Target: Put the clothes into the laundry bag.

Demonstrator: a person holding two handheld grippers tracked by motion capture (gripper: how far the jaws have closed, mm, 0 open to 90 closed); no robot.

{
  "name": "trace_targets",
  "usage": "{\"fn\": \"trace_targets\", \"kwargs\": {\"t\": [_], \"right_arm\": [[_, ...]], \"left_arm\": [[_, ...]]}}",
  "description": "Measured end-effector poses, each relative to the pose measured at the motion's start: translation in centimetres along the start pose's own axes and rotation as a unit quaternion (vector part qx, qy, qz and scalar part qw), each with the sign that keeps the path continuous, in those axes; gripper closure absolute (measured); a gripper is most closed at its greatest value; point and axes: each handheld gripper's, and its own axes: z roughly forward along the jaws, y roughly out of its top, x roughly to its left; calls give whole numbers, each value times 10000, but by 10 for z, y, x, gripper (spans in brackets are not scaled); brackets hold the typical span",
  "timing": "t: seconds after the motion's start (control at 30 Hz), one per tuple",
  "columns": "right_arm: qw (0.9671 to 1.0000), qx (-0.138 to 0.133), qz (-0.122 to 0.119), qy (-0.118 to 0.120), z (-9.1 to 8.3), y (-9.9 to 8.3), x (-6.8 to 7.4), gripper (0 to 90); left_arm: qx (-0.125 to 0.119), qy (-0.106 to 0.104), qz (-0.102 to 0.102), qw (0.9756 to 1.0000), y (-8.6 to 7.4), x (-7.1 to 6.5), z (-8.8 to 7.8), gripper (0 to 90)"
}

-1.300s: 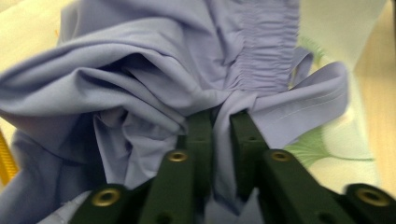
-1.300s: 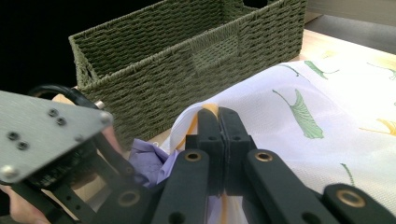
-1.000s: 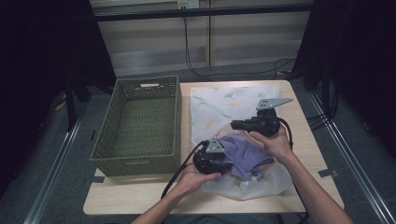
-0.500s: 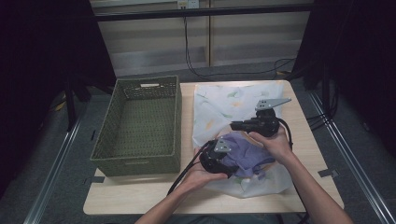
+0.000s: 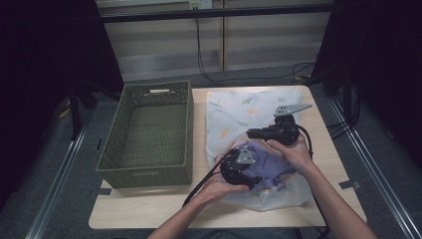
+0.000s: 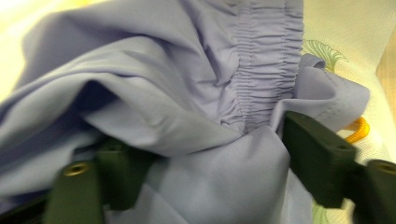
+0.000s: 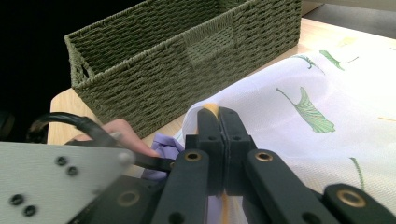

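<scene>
The left gripper (image 6: 205, 172) jaws stand apart, having just been opening, with the purple garment (image 6: 196, 84) bunched between them. The right gripper (image 7: 218, 121) jaws are pressed together on an orange cord (image 7: 210, 108) at the white cloth (image 7: 299, 140) edge. The garment lies on the cloth, beside the basket (image 5: 149, 134).

A smooth, matt lilac cloth garment (image 6: 196, 93) with gathered elastic stitching is seen beside the coarse woven green basket (image 5: 149, 134); the table (image 5: 149, 204) is pale wood.

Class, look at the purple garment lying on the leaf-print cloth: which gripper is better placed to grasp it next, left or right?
Left. The left gripper has open jaws either side of the purple garment; the right gripper is shut at the leaf-print cloth.
</scene>
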Motion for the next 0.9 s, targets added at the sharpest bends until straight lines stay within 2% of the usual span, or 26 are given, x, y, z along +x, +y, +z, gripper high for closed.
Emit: {"fn": "trace_targets", "kwargs": {"t": [0.07,0.1,0.13,0.2,0.23,0.27,0.33,0.37,0.4,0.47,0.5,0.6,0.73,0.77,0.83,0.9], "right_arm": [[10000,21,10,6,0,0,0,896],[10000,23,10,0,0,-1,0,896],[10000,27,10,0,0,-1,0,896],[10000,25,9,1,0,-1,0,896],[10000,22,5,-5,0,0,0,896],[10000,27,3,-6,0,0,0,896],[10000,50,17,-13,-1,0,0,896],[10000,66,16,-14,0,0,-1,896],[10000,69,10,-30,-1,0,-1,896],[10000,71,22,-38,-1,0,-1,896],[10000,70,25,-37,-1,0,-1,897],[10000,68,3,-36,-1,1,0,897],[10000,32,33,32,-2,2,0,897],[10000,33,32,28,-2,2,0,897],[10000,31,28,23,-2,2,0,897],[10000,33,31,25,-3,2,0,897]], "left_arm": [[159,-7,57,9999,-2,1,3,230],[196,73,24,9998,-3,0,6,227],[259,140,79,9995,-4,0,8,227],[280,169,21,9995,-5,-1,10,281],[303,176,-10,9994,-5,-2,11,328],[339,275,50,9990,-5,-1,11,379],[354,332,37,9988,-5,4,9,549],[344,272,4,9990,-5,6,8,631],[291,268,-68,9992,-6,6,8,663],[369,282,61,9989,-4,5,6,760],[333,332,29,9989,-3,3,7,785],[295,329,28,9990,1,3,5,810],[148,391,-131,9990,6,10,3,814],[237,415,-105,9988,9,11,2,814],[211,444,-173,9986,13,13,2,816],[92,430,-264,9987,17,15,1,818]]}}
